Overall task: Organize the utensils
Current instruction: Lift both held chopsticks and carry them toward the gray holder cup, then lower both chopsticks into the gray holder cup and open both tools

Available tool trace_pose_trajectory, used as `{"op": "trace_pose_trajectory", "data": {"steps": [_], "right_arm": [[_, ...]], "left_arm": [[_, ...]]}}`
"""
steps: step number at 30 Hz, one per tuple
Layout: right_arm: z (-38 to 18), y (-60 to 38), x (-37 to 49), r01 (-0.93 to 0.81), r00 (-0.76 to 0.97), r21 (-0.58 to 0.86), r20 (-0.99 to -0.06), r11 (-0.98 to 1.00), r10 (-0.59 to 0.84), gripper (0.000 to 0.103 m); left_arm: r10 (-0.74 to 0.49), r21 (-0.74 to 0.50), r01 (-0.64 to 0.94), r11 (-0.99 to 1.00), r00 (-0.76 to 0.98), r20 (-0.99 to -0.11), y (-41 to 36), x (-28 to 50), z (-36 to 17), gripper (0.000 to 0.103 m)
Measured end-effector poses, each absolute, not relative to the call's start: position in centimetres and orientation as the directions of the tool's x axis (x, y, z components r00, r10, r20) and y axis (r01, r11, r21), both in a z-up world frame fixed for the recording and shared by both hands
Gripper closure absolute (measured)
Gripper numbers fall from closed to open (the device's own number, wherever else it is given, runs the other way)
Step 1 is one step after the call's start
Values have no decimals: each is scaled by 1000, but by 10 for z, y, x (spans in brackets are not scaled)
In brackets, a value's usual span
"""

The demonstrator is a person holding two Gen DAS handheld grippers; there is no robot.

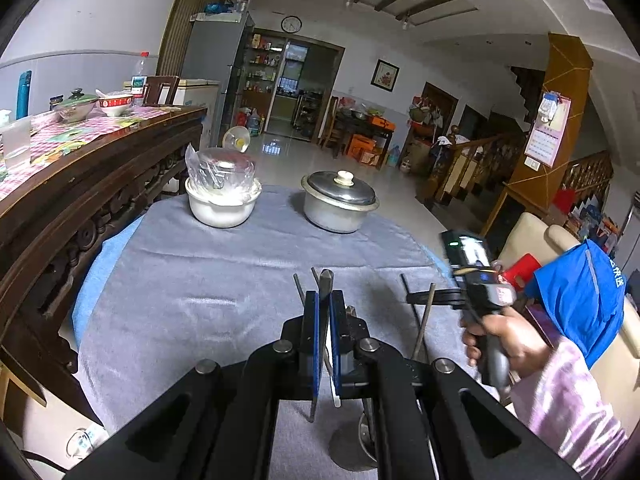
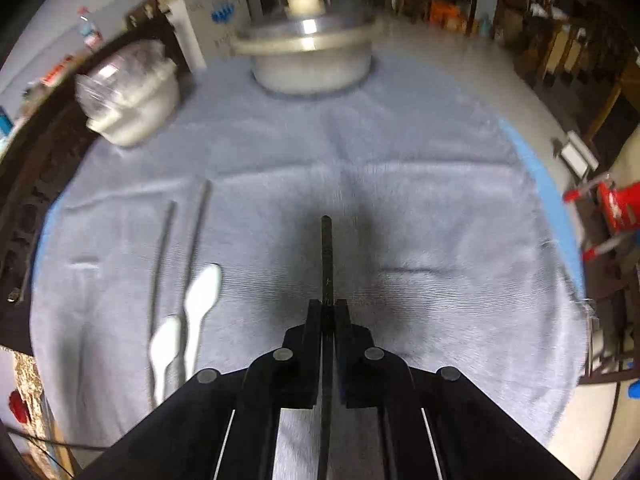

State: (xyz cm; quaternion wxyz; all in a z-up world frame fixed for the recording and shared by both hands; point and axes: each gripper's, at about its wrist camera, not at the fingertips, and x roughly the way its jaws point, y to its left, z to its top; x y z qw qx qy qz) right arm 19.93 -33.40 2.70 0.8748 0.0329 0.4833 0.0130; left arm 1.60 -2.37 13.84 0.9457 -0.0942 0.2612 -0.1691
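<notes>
Both my tools clamped: left tool [image 1: 324, 312] on a dark-handled utensil [image 1: 326, 284], right tool [image 2: 329, 308] on a chopstick [image 2: 326, 256]. Two white spoons [image 2: 202, 292] lie at 9 o'clock on the counter [image 2: 400, 200]; sorting barely started

Left wrist view: sharp, evenly daylit; glare on the floor tiles [image 1: 272, 148] beyond the table. Right wrist view: dimmer, motion-blurred throughout; a soft dark shadow falls on the grey cloth [image 2: 400, 160]. Both views show fisheye bending and black corners.
</notes>
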Motion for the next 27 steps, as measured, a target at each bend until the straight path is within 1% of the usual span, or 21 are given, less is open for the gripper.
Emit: {"op": "trace_pose_trajectory", "data": {"steps": [5,9,11,18,22,27], "right_arm": [[82,-335,138,-24,704,91,-706,996,81,96],[106,-327,96,-21,800,68,-597,997,58,96],[116,-325,72,-20,836,82,-546,996,62,96],[136,-321,24,-37,902,171,-419,985,106,96],[152,-319,1,-66,925,196,-356,978,133,96],[184,-311,-27,-129,953,211,-243,969,180,96]], "left_arm": [[-369,-275,269,923,820,-438,-20,5,144,98],[-371,-284,268,921,826,-424,-17,-5,148,98],[-365,-279,265,923,833,-416,-17,-11,151,98],[-370,-265,283,922,845,-386,-19,-31,163,98],[-382,-265,299,917,849,-365,-19,-42,173,98],[-400,-265,323,908,856,-327,-19,-57,189,98]]}}
